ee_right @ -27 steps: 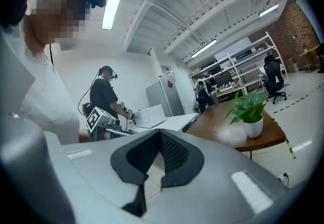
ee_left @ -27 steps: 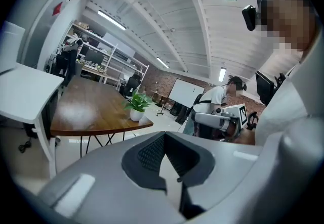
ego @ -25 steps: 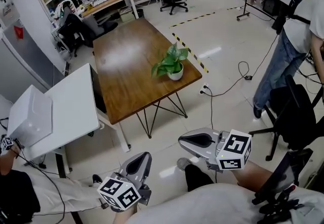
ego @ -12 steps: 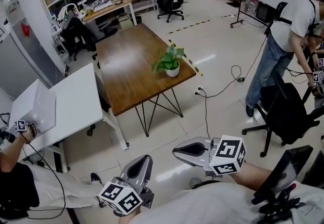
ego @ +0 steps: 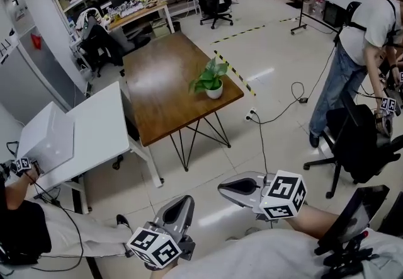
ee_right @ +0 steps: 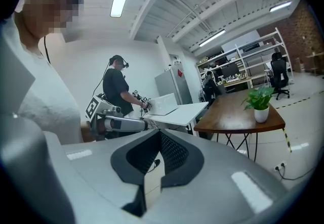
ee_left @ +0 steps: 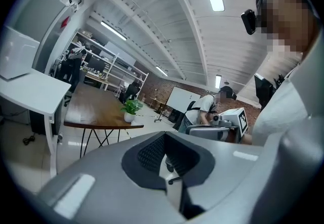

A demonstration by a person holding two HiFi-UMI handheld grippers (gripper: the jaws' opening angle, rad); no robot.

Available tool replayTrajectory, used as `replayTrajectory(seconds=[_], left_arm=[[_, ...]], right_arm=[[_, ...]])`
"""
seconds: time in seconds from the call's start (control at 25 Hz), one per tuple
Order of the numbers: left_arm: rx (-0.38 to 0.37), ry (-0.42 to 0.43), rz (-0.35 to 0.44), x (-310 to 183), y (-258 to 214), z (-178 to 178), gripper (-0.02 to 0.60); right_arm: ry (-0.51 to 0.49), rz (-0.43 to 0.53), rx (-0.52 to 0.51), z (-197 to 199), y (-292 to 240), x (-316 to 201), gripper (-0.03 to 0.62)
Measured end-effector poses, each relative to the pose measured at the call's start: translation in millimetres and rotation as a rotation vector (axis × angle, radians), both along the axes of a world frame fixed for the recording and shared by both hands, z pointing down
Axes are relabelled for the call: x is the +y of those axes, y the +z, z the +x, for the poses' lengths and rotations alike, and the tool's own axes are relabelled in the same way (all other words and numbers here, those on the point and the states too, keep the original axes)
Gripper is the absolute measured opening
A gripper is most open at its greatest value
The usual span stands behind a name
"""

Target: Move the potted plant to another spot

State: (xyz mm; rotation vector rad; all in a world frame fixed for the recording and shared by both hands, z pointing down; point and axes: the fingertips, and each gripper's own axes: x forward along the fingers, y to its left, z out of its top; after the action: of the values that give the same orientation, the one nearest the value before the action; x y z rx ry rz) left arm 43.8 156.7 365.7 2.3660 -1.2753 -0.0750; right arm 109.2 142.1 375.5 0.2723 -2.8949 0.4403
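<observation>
The leafy green plant in a white pot (ego: pixel 213 81) stands near the 4 o'clock corner of the brown wooden worktop (ego: pixel 157 92). The grey left claw (ego: pixel 181 201) and right claw (ego: pixel 224 188) hang at 6 o'clock, jaws pressed together and empty, probably because the plant is well out of reach.

Bright even overhead lighting, fisheye-warped edges

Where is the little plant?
In the head view, the potted plant stands on the brown table, close to its right edge, in the upper middle of the picture.
</observation>
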Motion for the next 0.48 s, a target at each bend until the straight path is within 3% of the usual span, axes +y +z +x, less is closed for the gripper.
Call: replayTrajectory(seconds=[0.48], left_arm=[[-0.025, 0.033, -0.006, -16.9, 1.4, 47.2, -0.005]], right_arm=[[0.033, -0.013, -0.004, 48.8, 3.2, -22.6, 0.003]])
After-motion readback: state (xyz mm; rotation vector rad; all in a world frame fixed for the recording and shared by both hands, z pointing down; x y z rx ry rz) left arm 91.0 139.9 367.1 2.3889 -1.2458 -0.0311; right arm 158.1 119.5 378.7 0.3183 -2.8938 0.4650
